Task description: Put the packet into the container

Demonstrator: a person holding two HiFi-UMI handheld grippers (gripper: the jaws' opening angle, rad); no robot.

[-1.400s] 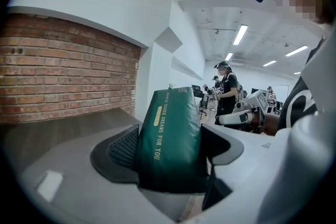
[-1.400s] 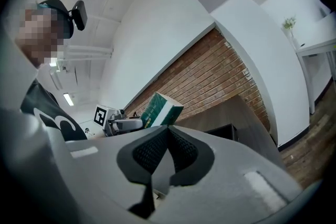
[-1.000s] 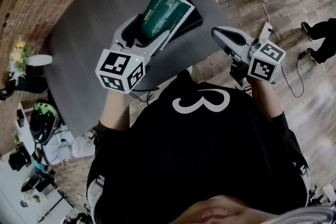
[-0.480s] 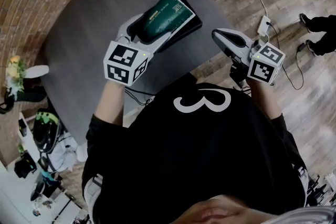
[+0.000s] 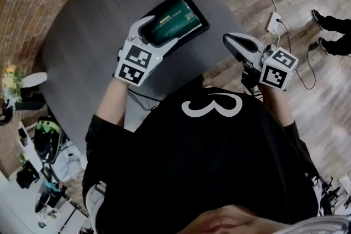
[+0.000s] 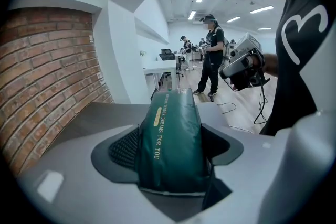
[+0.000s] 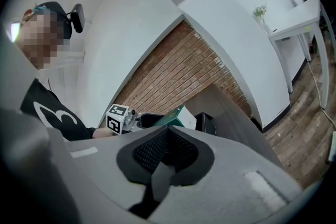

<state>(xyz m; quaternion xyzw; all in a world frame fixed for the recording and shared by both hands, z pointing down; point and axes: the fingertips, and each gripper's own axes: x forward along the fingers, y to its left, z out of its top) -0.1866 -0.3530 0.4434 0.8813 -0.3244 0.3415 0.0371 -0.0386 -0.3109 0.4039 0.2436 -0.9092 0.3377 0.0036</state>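
Pinching the packet [image 5: 174, 18] over the container [image 5: 204, 19], the left gripper [image 5: 157, 35] seems at the placing step and must next settle it inside and let go, while the right gripper [image 5: 230, 39] hangs beside the container, jaws pressed together on nothing.

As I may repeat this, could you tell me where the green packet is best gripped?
Probably the near short end of the green packet, pinched across its width, coming along its length from the person's side, as the left hand-held gripper does: it is long, soft and lined up with the black container.
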